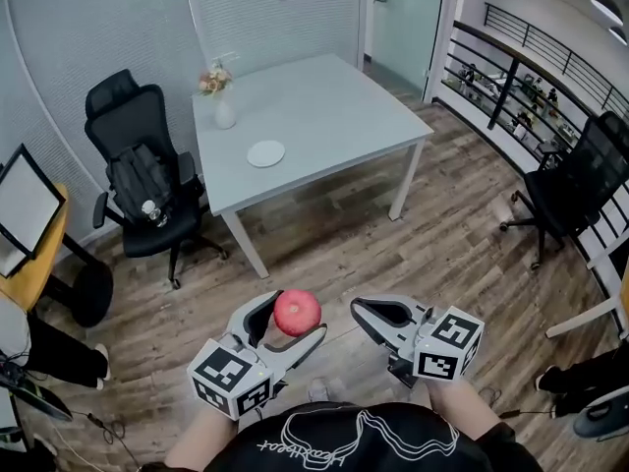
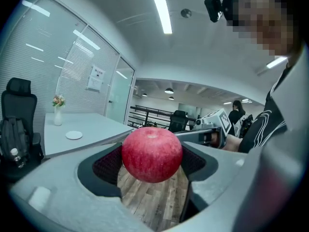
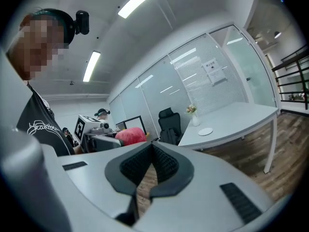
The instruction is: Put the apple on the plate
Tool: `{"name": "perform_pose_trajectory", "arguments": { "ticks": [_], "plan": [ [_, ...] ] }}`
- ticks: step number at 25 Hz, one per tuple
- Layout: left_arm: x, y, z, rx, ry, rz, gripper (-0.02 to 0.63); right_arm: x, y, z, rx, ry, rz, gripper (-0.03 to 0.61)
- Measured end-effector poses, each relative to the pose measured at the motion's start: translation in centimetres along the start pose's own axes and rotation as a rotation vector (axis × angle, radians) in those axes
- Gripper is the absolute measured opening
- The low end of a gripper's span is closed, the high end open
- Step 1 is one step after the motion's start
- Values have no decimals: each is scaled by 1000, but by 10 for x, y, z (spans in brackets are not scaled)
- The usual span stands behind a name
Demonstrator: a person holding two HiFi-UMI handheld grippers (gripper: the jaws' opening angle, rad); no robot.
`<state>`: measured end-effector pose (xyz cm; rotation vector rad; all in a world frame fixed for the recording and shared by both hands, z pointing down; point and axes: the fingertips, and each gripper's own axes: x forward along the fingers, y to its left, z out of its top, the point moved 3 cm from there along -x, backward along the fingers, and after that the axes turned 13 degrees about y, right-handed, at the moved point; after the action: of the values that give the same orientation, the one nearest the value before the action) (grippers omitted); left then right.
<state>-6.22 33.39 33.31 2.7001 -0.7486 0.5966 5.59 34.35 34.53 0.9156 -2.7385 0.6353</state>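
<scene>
Two handheld grippers over wood floor [image 1: 334,254]. Left gripper [image 1: 295,316] clamps the red apple [image 1: 297,310] between wide-spread jaws. Right gripper [image 1: 358,310], at its 3 o'clock, is closed, seemingly on nothing. White plate [image 1: 265,153] lies on the grey table [image 1: 334,106] at 12 o'clock, well apart.

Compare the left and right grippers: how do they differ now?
The left gripper has jaws wide, clamped on the apple; the right gripper has its jaws together. The left gripper carries a load; the right gripper is empty. Both hang over the wooden floor, short of the table.
</scene>
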Motion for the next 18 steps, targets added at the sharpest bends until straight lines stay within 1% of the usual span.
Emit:
{"name": "perform_pose_trajectory", "arguments": {
  "ticks": [4, 8, 13, 18],
  "plan": [
    [7, 43, 15, 11, -11, -12, 362, 27, -25, 23, 24, -24, -20, 8],
    [13, 77, 15, -2, -12, -5, 362, 50, -44, 29, 32, -27, -30, 8],
    [15, 115, 19, -55, -27, 17, 362, 82, -62, 38, 34, -2, -3, 8],
    [33, 149, 26, -69, -27, 43, 362, 110, -91, 55, 18, 9, 28, 8]
  ]
}}
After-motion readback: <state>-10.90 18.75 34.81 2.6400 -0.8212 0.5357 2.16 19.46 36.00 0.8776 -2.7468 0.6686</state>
